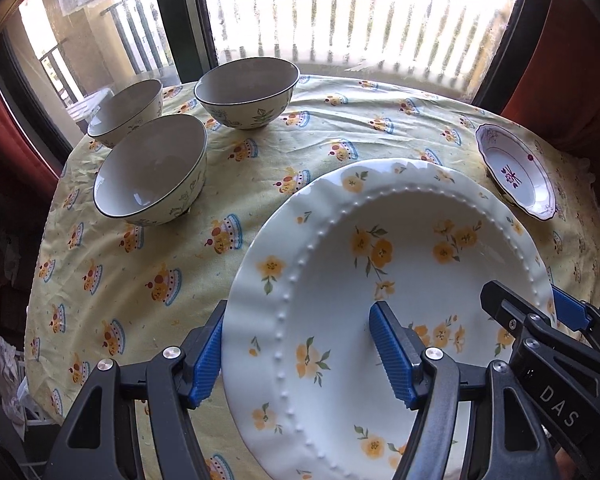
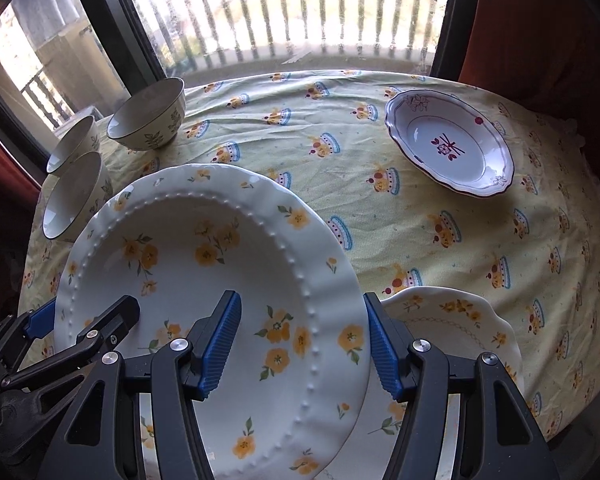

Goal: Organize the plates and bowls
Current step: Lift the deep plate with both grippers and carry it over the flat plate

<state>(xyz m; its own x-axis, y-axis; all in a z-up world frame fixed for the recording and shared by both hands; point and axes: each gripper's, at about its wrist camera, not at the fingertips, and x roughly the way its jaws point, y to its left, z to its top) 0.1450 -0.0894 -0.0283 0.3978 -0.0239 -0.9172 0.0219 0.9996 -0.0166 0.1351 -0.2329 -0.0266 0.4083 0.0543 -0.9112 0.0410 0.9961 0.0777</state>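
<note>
1. Nearest, in the left wrist view: the left gripper [image 1: 300, 328], about half apart and set across the left rim of the flowered plate [image 1: 400, 240]. Outer blue pad tucked against the edge from outside and partly below, inner pad over the well. Judged as clamped on this rim, not hanging free.
2. Same thing on the other side, in the right wrist view: the right gripper [image 2: 302, 320], also about half apart, straddling the right rim of the same plate, one pad inside, one pad outside at the edge. Judged as gripping too.
3. Probably held from two opposite sides because of the width and weight of such a plate: less risk of tipping or slipping than with one grip. Slightly tilted, and seemingly off the cloth, above the near edge of the table.
4. Just under and beside it, on the right: a scalloped plate [image 2: 452, 320] with a similar yellow flower print, lying flat on the tablecloth [image 1: 320, 128]. Hard to say from here whether touching the held plate or not. Possibly the base of a stack.
5. Farther, on the right side: a small dish [image 2: 452, 148] with purple decoration, alone, well apart from the rest.
6. Farther, on the left side: three bowls [image 1: 150, 168] standing upright close together, not yet nested.
7. Behind all: a bright window [image 1: 360, 12] with railing outside.
</note>
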